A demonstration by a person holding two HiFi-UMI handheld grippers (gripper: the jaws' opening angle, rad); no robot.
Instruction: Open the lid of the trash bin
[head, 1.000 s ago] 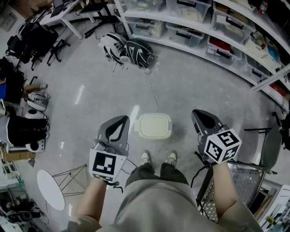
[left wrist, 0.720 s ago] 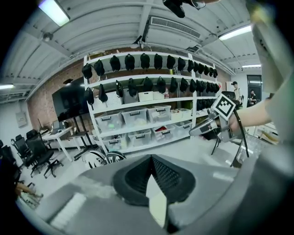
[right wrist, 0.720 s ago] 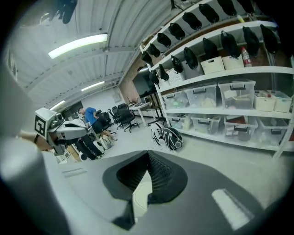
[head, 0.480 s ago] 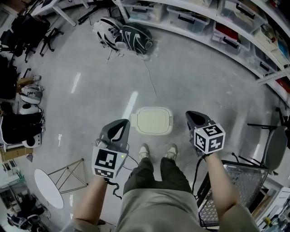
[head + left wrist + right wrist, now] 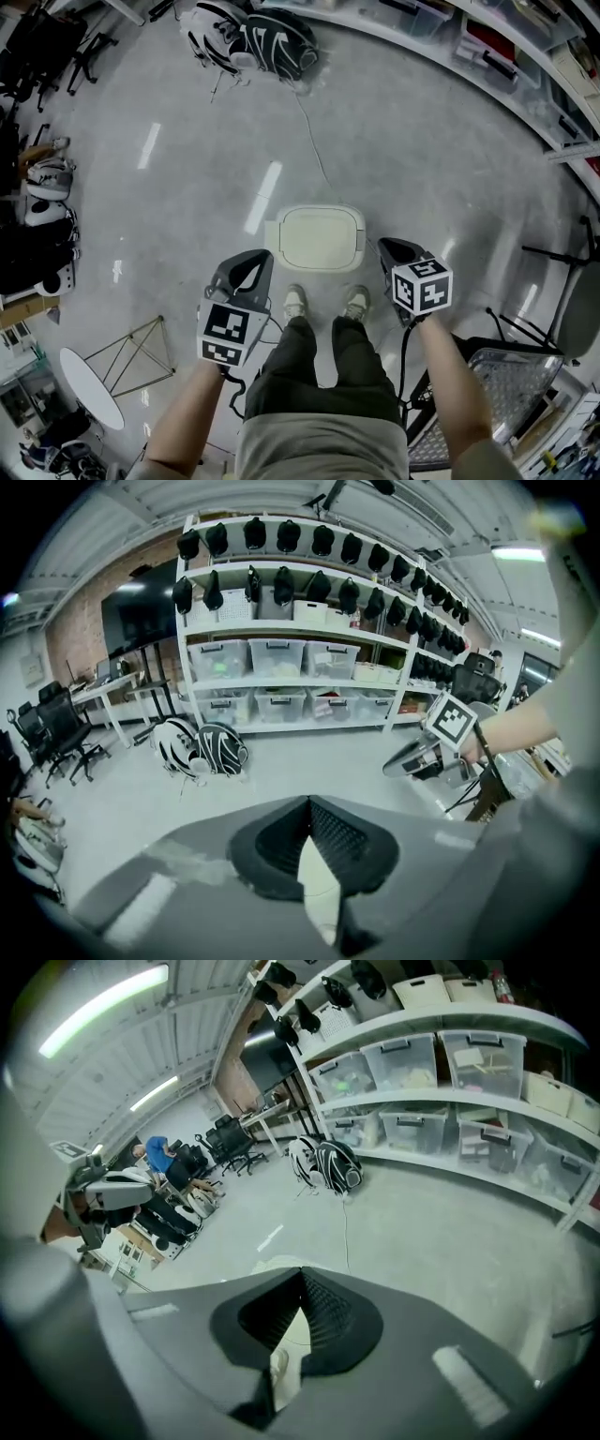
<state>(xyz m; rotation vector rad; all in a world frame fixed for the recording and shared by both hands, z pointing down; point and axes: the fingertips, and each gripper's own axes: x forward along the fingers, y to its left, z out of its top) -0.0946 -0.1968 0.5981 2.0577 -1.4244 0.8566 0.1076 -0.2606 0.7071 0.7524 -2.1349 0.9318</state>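
The trash bin [image 5: 316,237] stands on the grey floor just ahead of the person's shoes, its cream lid flat and closed. In the head view my left gripper [image 5: 257,256] hovers at the bin's near left corner, jaws together with nothing held. My right gripper [image 5: 385,247] hangs by the bin's right side, its jaws also together and empty. The cream lid [image 5: 317,883] shows through the gap behind the left jaws, and the lid [image 5: 286,1344] shows likewise in the right gripper view. Neither gripper touches the bin.
Black-and-white bags [image 5: 248,37] lie at the far end, and a thin cable [image 5: 314,150] runs from them toward the bin. Shelves with plastic boxes [image 5: 525,56] line the right. A wire cart [image 5: 487,384] is near right; a white round stand [image 5: 89,389] and chairs are left.
The person has stepped forward, so the bin now lies right at the shoes. Both grippers have come down closer to the bin's sides, jaws unchanged.
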